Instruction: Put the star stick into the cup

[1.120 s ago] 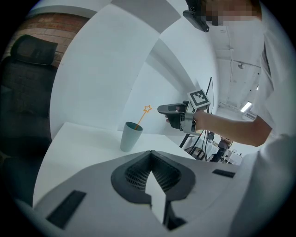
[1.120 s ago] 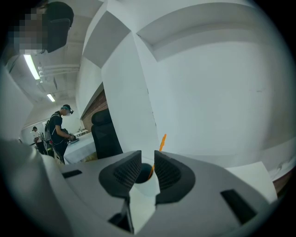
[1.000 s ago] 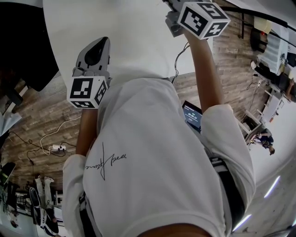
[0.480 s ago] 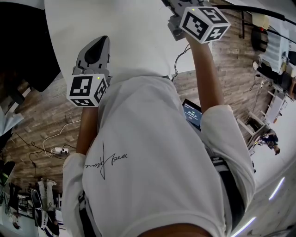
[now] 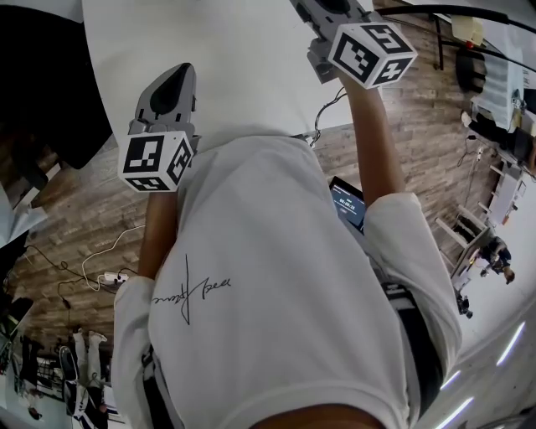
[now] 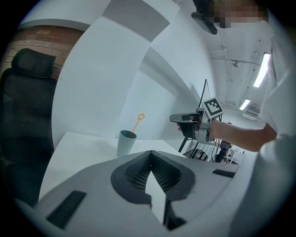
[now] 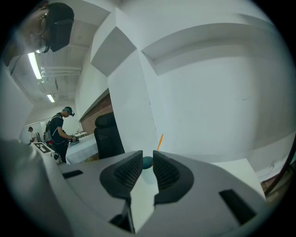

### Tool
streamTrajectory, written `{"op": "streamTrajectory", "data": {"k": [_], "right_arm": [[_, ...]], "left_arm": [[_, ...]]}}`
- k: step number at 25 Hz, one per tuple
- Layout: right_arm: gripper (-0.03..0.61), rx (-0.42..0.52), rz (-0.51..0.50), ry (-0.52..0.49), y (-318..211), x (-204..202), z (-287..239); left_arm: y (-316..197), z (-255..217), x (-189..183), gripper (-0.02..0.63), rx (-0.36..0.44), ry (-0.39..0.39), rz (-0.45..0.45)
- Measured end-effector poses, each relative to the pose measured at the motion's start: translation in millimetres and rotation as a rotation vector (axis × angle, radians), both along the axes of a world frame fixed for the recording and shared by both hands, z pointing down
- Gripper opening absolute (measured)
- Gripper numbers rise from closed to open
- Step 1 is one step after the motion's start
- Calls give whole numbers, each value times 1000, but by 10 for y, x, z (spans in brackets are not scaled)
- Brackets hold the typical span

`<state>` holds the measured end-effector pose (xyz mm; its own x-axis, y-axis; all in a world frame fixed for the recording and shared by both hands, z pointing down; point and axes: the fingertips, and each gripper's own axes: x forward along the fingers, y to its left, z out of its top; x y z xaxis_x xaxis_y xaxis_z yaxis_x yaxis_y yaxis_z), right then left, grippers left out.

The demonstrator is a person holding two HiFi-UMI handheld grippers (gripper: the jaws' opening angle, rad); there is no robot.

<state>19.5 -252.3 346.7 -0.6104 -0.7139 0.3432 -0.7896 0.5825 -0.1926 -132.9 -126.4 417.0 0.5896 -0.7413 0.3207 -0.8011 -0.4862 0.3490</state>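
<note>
A teal cup [image 6: 126,143] stands on the white table [image 6: 78,144], with the orange star stick [image 6: 138,123] upright in it and leaning right. My left gripper [image 6: 151,155] is short of the cup, its jaws shut and empty. In the left gripper view my right gripper [image 6: 178,118] hovers to the right of the cup, apart from it. In the right gripper view the cup [image 7: 147,162] and the star stick [image 7: 159,141] show through the narrow gap of the right gripper [image 7: 148,157], which holds nothing. The head view shows the left gripper [image 5: 172,88] and the right gripper [image 5: 335,10] over the table [image 5: 234,67]; the cup is out of view.
A black office chair [image 6: 27,115] stands at the table's left side, seen also as the chair [image 7: 108,134] in the right gripper view. White walls rise behind the table. Another person [image 7: 60,132] works at a far table. Cables lie on the wooden floor [image 5: 75,243].
The right gripper has drawn a little back toward the body. The left gripper has hardly moved.
</note>
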Motion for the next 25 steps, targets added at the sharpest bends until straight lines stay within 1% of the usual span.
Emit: {"op": "streamTrajectory", "data": {"k": [4,8,13,25], "right_arm": [[71,-1,9,-20,152,25,-5],[61,-18,15,-65,324,51,11],[54,-14,10,-62,503,96,21],[34,-48,28,-110,868,224,138]], "left_arm": [[28,-64,-12,8,22,-8,2],[63,-78,-33,9,23,-3,-9],[84,-125,-52,8,36,-9,-21],[179,-215,-32,8,45,-18,-33]]}}
